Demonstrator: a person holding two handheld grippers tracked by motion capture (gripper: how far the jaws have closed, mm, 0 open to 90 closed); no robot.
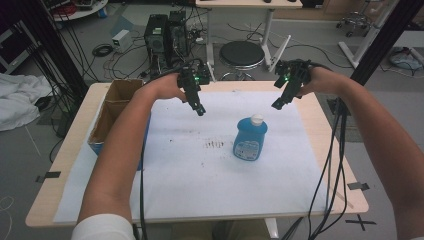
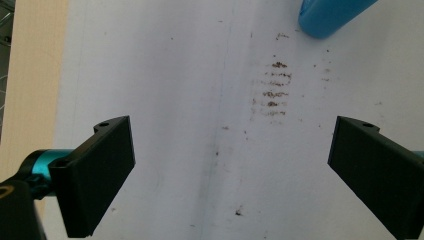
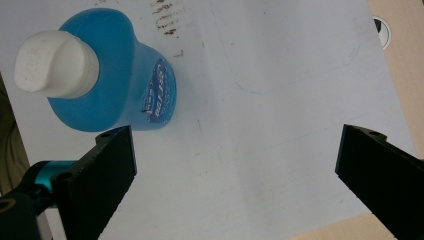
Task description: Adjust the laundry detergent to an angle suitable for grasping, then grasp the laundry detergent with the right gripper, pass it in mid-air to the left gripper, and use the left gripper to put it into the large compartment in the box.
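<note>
Blue, with a white cap, the bottle (image 1: 250,138) stands upright on the white sheet (image 1: 190,175) covering the tabletop (image 1: 60,165), toward its far right. Both grippers hover above the far edge, jaws spread wide and empty: the left gripper (image 1: 199,108) beside a cardboard box (image 1: 116,102), the right gripper (image 1: 278,102) just beyond the bottle. Brown smudges (image 1: 215,144) mark the sheet.
</note>
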